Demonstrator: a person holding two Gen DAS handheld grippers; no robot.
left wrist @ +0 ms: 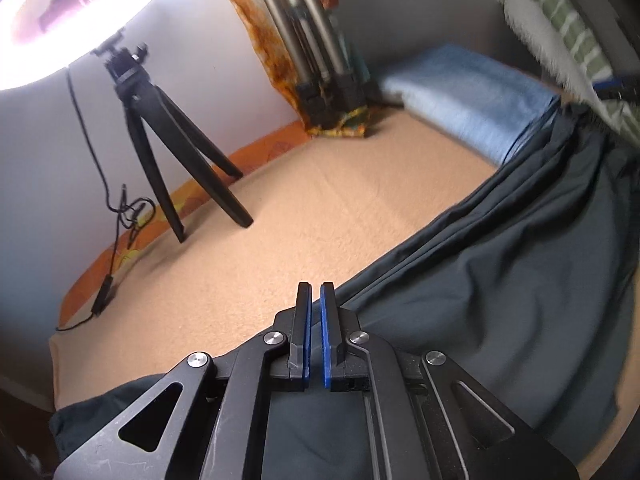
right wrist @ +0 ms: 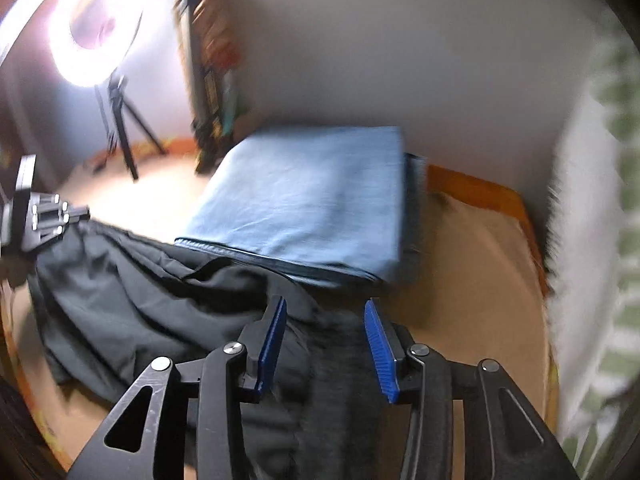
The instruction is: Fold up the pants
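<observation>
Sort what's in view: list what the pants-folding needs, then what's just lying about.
Needed: dark pants, left tool, right tool.

Lying about: folded blue cloth, ring light, small black tripod, folded tripod legs, fringed green-striped cloth.

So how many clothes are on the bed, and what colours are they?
Dark grey pants: 1
Light blue folded garment: 1
Total: 2
</observation>
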